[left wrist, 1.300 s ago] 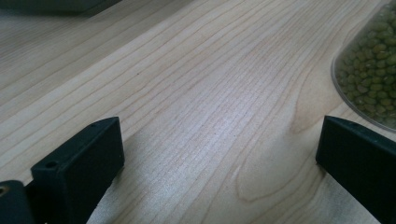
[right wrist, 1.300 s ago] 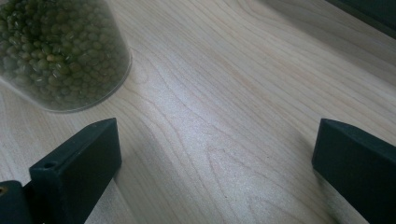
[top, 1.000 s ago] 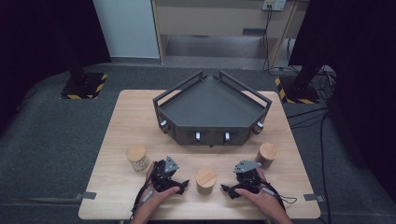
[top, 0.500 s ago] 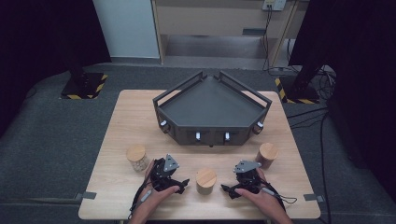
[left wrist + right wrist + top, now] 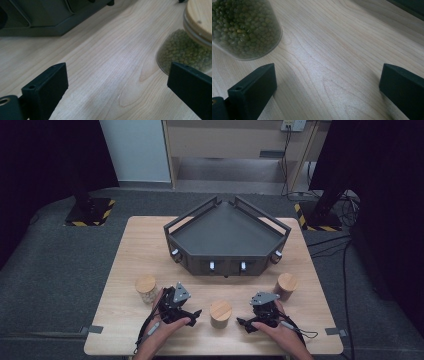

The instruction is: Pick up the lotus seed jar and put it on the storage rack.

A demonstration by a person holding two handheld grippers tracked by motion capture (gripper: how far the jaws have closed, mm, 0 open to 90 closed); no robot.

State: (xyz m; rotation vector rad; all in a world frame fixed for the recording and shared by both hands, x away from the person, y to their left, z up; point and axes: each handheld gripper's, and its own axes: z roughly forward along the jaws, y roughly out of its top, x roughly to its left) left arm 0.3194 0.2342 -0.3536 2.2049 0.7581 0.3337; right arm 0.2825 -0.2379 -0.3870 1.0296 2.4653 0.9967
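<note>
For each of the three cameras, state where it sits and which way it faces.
High view: above the person's side, looking forward and down on the table; both hands, left gripper, right gripper.
Left gripper view: low between open jaws, facing the middle jar and tray.
Right gripper view: low between open jaws, facing the same jar.
Shared: the bean-filled middle jar.

The pale wooden table [image 5: 140,245] was evenly lit from above, while its surroundings were left nearly black. Soft shadows were cast beneath the jaws. In both gripper views, a broad sheen was seen on the wood and the near jaws were blurred.
</note>
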